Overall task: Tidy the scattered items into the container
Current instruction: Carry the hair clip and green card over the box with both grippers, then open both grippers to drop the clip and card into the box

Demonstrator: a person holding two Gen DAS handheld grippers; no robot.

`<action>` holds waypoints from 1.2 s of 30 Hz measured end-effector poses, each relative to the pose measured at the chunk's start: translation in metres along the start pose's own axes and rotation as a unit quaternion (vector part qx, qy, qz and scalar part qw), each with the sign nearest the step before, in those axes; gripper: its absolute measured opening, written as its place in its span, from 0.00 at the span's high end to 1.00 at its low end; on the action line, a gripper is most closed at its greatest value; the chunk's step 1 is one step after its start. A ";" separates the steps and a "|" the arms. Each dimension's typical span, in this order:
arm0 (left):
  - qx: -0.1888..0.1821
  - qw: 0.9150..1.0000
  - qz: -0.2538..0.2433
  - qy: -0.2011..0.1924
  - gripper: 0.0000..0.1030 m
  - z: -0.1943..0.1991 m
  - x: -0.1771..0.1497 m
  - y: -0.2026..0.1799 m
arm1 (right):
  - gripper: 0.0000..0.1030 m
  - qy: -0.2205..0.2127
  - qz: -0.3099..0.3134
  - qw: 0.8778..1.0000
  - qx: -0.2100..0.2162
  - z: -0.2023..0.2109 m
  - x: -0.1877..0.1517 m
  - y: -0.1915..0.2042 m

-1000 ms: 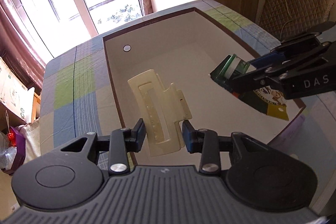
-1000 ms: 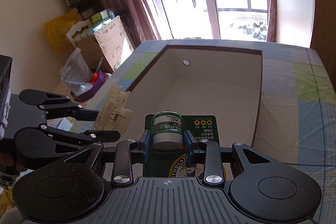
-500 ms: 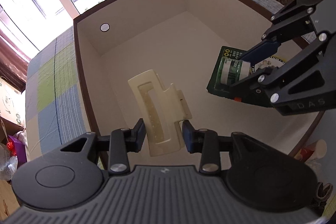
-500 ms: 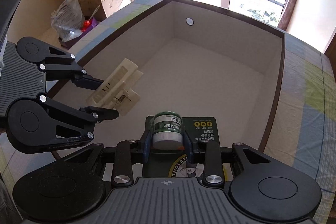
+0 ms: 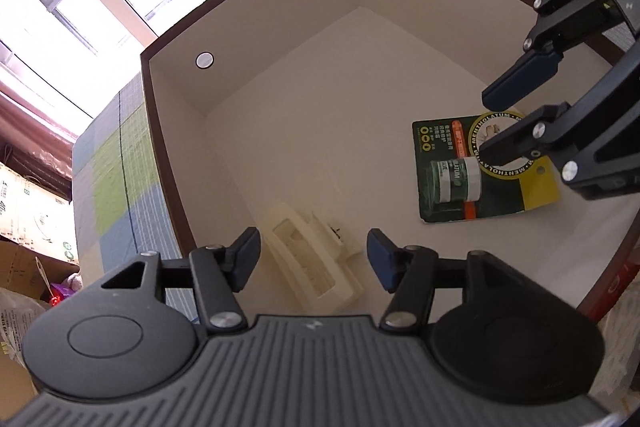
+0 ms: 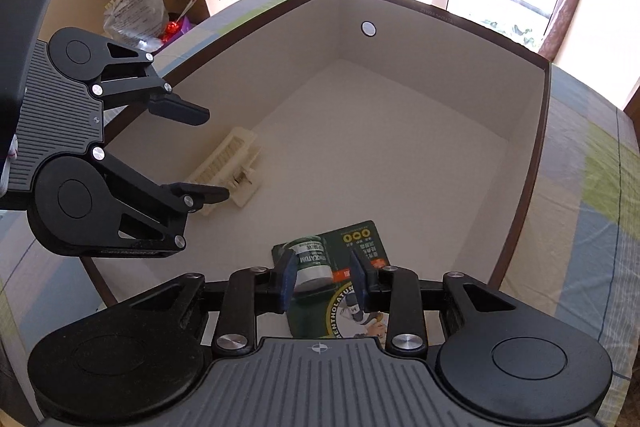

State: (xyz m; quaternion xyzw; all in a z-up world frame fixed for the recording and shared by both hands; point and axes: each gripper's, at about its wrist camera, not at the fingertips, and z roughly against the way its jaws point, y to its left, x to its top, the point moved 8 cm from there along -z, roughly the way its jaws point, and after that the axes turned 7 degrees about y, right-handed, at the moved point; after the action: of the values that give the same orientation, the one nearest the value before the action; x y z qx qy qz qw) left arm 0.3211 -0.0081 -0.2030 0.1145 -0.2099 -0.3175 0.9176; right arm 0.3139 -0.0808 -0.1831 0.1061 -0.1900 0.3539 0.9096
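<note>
Both tools hang over the large cream-walled cardboard box with a brown rim (image 5: pixel 160 131), which stands on a checked cloth of blue and green (image 6: pixel 592 195). The left tool (image 5: pixel 314 259) is open, and the cream plastic hair claw clip (image 5: pixel 316 263) lies on the box floor below it. The right tool (image 6: pixel 322 277) is also open, its fingers either side of the small green jar on its green and yellow blister card (image 6: pixel 362 243), which lies flat on the floor of the box.
</note>
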 end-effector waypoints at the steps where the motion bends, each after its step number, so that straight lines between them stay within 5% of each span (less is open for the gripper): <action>1: 0.000 1.000 0.000 0.001 0.44 0.001 0.000 0.000 | 0.48 -0.004 0.001 1.000 0.002 0.003 -0.001 0.000; 3: 0.004 1.000 -0.001 -0.004 0.30 0.005 0.000 0.000 | 0.29 -0.022 0.009 1.000 0.008 0.012 -0.002 0.005; 36: 0.028 0.999 0.025 -0.033 0.26 0.087 0.000 0.007 | 0.29 -0.073 -0.010 0.996 -0.042 0.084 -0.015 0.014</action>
State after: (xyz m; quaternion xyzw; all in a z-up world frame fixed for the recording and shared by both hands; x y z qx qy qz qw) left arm 0.2854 -0.0092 -0.1237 0.1248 -0.2514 -0.2917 0.9144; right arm 0.2713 -0.1073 -0.1122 0.0955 -0.2694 0.3283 0.9003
